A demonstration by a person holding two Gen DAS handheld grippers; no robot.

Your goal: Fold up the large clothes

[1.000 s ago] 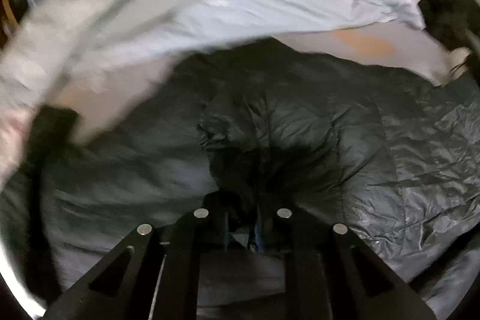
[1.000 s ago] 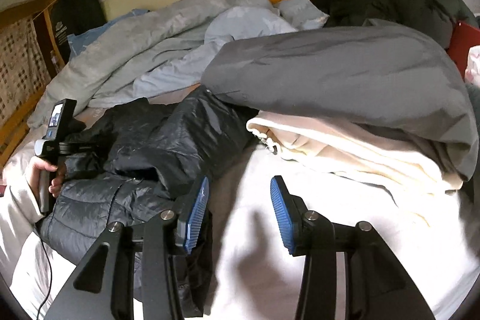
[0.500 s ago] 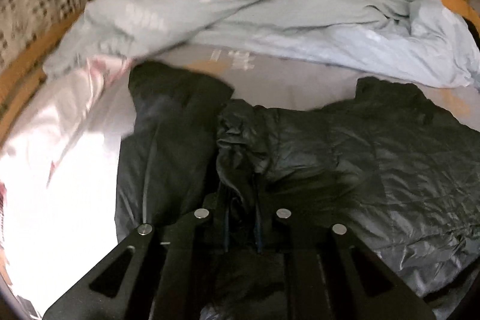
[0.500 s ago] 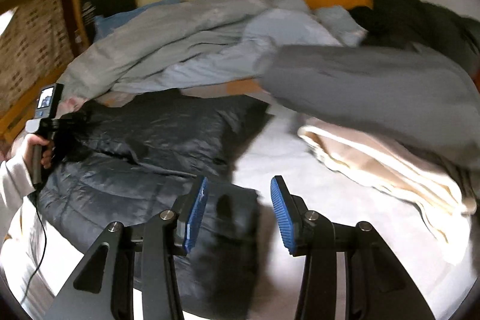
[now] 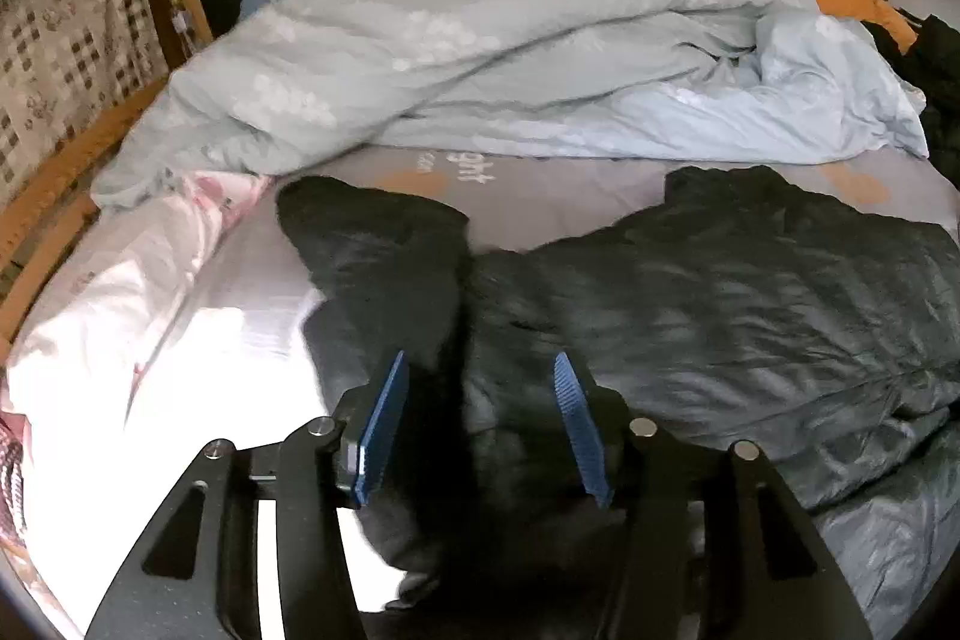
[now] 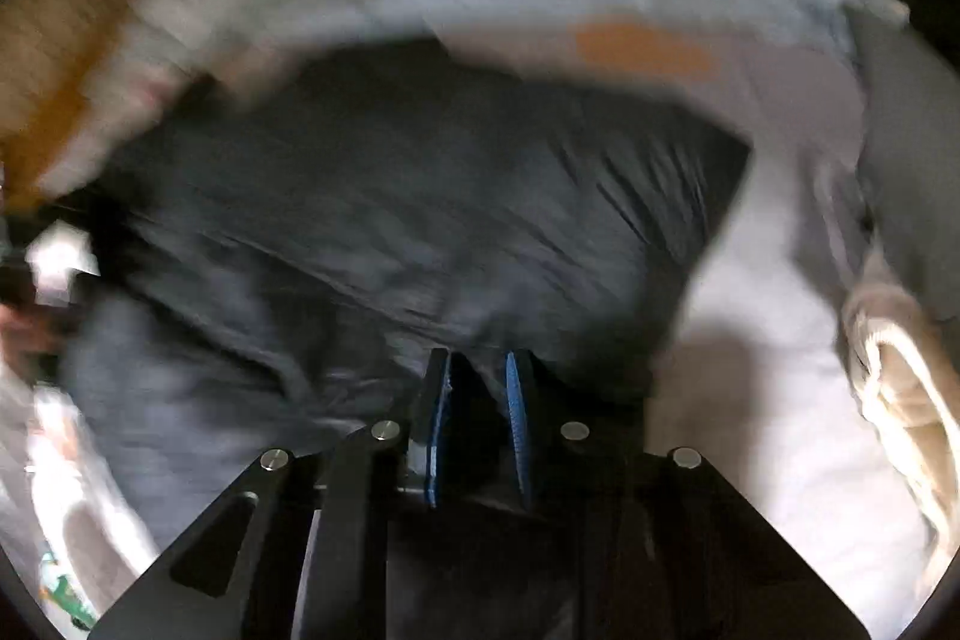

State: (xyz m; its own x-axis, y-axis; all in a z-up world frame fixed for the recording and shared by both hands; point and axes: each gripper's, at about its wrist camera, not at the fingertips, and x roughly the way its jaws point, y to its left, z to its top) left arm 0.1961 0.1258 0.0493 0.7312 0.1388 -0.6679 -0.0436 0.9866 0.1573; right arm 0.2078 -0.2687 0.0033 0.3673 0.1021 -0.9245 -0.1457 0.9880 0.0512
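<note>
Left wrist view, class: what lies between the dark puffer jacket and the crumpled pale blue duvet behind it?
A bare strip of grey bedsheet with orange print separates the jacket from the duvet, seen in the left wrist view.

Each claw is the same build. The left claw (image 5: 477, 424) has two flat black arms with long slots cut through them, round silver screws at the joints, and blue ribbed pads (image 5: 381, 427) lining the fingers. The right claw (image 6: 477, 427) shows the same black slotted arms, silver screws and narrow blue pads (image 6: 516, 424).
</note>
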